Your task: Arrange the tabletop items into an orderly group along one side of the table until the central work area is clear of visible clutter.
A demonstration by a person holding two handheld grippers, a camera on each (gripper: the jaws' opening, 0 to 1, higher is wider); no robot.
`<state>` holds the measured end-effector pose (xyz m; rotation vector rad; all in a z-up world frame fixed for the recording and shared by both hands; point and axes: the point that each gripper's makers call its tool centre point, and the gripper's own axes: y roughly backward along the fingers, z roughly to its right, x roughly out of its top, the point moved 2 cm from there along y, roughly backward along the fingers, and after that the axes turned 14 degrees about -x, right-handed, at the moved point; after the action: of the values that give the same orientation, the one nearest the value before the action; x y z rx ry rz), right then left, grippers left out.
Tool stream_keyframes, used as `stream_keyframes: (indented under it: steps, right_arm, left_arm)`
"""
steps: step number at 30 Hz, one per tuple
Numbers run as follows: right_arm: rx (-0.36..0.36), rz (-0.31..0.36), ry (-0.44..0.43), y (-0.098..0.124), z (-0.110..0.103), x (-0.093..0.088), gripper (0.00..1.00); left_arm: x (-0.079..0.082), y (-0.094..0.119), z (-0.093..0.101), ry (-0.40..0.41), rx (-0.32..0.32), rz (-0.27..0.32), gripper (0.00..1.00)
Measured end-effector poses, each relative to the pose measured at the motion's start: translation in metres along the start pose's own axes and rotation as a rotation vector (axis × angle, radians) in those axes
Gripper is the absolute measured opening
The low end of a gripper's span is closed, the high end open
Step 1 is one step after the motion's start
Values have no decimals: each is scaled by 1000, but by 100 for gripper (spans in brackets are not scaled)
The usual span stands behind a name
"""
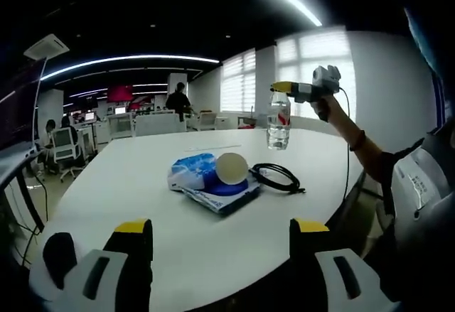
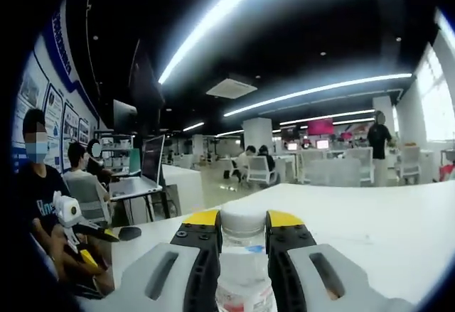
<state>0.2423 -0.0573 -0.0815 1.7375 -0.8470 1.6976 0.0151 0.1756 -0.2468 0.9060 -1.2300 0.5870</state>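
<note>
Water bottle [image 1: 278, 121]: clear plastic, white cap, red-and-white label. Stands upright on the far side of the white bench [image 1: 142, 184], at about 1 o'clock in the left gripper view. In the right gripper view the bottle [image 2: 243, 269] rises at 6 o'clock; its lower body is cut off by the frame edge.

Right claw [image 2: 243, 237]: yellow-tipped jaws pinched on the bottle's neck, just under the cap. In the left gripper view the same claw [image 1: 284, 87] reaches in from 2 o'clock, level, held by a hand [image 1: 323, 103] with the forearm stretched out over the bench edge and a cable hanging below it.

Left claw [image 1: 222, 228]: jaws spread wide, holding nothing, low over the near bench edge at 6 o'clock.

Blue-and-white packet [image 1: 206, 177]: flat at bench centre; print too small to read. A pale round object [image 1: 232, 168] rests on it; what it is cannot be told.

Black cable [image 1: 277, 177]: coiled loosely, just beside the packet at its 3 o'clock side.

Room: open office, dark ceiling with long light strips, blinds on bright windows at 1 o'clock, desks, chairs and monitors beyond. Seated people at 9 o'clock in the right gripper view; a laptop [image 2: 146, 166] on a neighbouring desk.
</note>
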Motion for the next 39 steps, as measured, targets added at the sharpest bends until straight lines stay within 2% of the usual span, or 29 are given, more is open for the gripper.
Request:
stream_keyframes:
  steps: [3, 6, 10, 15, 20, 23, 35, 39]
  right_arm:
    - [6, -5, -13, -8, -14, 3, 20]
    - [51, -5, -28, -17, -35, 4, 20]
    - [79, -1, -10, -30, -61, 5, 20]
    - [127, -4, -10, -43, -86, 5, 20]
    - [177, -14, -28, -52, -107, 3, 20]
    - [197, -17, -31, -58, -121, 2, 20]
    - [153, -39, -35, -90, -162, -12, 20]
    - [140, -37, -22, -101, -171, -16, 20]
  left_arm:
    - [-2, 4, 1, -3, -1, 6, 78]
    - [-3, 7, 0, -1, 0, 12, 78]
    - [-3, 10, 0, -12, 13, 7, 78]
    - [-1, 13, 2, -20, 8, 17, 78]
    - [-5, 16, 1, -22, 19, 0, 78]
    - [-4, 19, -2, -40, 36, 7, 74]
    - [-11, 21, -9, -25, 66, -1, 75]
    - [-7, 22, -8, -39, 56, 29, 75]
